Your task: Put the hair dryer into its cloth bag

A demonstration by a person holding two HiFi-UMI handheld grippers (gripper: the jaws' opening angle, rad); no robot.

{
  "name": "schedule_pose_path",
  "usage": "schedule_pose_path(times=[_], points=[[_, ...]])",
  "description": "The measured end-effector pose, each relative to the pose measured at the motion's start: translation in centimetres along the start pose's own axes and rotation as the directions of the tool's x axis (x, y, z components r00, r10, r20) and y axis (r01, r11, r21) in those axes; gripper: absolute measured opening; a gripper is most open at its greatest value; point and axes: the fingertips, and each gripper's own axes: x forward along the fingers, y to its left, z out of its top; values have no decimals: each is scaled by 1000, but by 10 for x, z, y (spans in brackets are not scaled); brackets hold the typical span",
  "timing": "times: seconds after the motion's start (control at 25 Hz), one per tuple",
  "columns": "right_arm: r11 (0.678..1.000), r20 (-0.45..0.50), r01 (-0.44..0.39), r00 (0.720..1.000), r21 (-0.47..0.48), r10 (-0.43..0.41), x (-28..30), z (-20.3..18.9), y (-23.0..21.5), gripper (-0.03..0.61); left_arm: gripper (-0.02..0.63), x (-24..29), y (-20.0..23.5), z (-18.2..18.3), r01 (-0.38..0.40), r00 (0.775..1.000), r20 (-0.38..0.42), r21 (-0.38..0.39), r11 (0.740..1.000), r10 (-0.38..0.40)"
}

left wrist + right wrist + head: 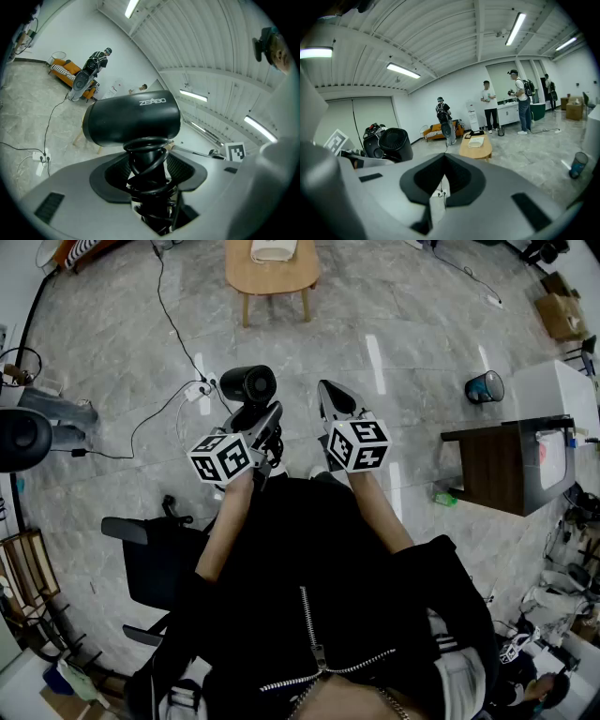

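Head view gives layout only: left gripper (255, 420) and right gripper (327, 390) are side by side over the grey tiled floor (412, 324), the right one at 3 o'clock of the left. The hair dryer (248, 385) sticks out at 12 o'clock of the left jaws, up in the air and off the floor. A wooden table (272, 279) is at 12 o'clock of the frame with a pale folded thing (273, 249) on it — can't tell if that's the bag. A power strip (199, 388) lies on the floor at 9 o'clock of the dryer, with a black chair (155, 559) at 8 o'clock of the frame and a dark desk (497, 465) at 3. Grip detail shows only in the left gripper view. There the jaws stand wide, and both pads (111, 173) are clamped on the dryer's handle, which has the coiled cord (147, 161) wound round it. The barrel lies crosswise above the jaws, white lettering on its side. Right gripper view adds what the other two miss — the dryer's round rear grille (396, 140) at 9 o'clock, and several people (490, 105) standing by the far wall past the table. In that same view the right jaws are closed to a thin slit, tips together. Nothing is between them, and only floor shows through the gap.
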Motion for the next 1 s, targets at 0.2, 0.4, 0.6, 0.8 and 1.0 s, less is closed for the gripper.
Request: schedule_pose_path(times=[0.2,0.4,0.6,0.8,1.0], points=[[1000,23,-13,1000,18,12,1,0,2,11,242,0,2,-3,-4,1000,-12,6,1000,4],[1000,21,-8,1000,-1,8,3,-2,4,11,242,1,5,-4,-10,1000,-20,8,1000,10],[1000,4,-13,1000,19,13,4,-5,3,11,242,4,7,-5,-12,999,-32,-1,1000,12],[999,-9,-8,1000,38,8,12,-7,4,11,242,5,12,-5,-8,999,-47,-7,1000,7],[998,-7,5,1000,57,-5,21,-7,11,11,242,1,23,2,-5,998,-57,-6,1000,4]])
